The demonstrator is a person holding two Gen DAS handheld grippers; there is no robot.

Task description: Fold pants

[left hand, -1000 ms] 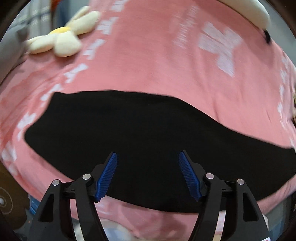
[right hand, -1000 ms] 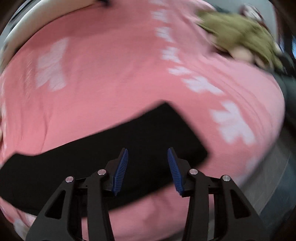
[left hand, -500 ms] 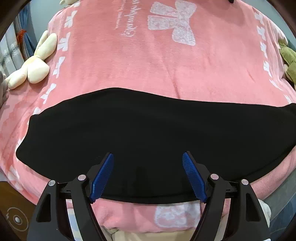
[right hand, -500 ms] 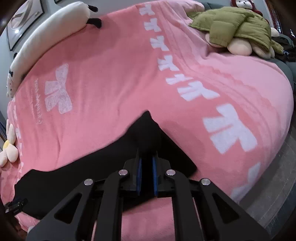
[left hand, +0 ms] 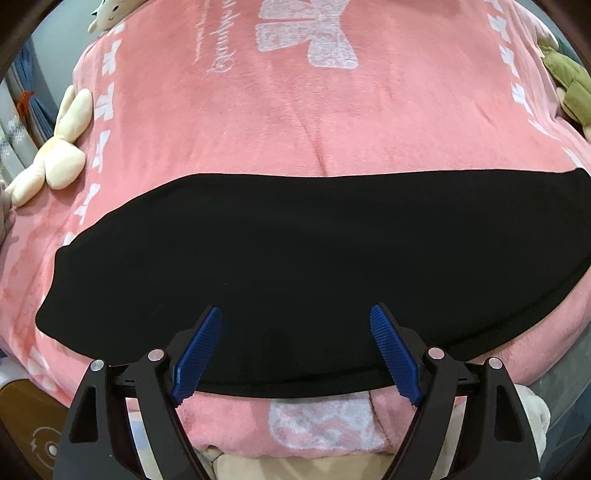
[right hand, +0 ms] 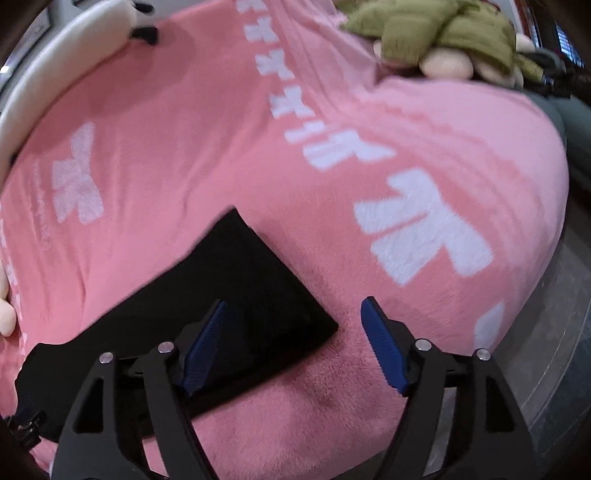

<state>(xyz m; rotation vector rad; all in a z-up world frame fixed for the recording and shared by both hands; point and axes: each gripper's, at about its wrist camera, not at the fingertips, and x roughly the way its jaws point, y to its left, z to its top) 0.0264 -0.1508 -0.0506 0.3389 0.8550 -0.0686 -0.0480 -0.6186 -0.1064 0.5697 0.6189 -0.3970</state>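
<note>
While the pants (left hand: 314, 258) stretch lengthwise along the bed's (left hand: 295, 122) near edge, both grippers hover above. The left gripper (left hand: 295, 350), opening wider, holds nothing mid-length; the right gripper (right hand: 291, 347), newly reopened and empty, straddles the end corner.

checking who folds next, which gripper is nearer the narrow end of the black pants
Right. The right gripper hangs open straddling the corner of that end of the black pants. The left gripper is open over the middle of their near edge, farther along.

A bed under a pink blanket (left hand: 295, 122) with white bows carries black pants (left hand: 314, 258) laid flat near its front edge. A cream plush flower (left hand: 55, 155) lies at one side, and what looks like an olive-green jacket (right hand: 436, 29) at the other.
</note>
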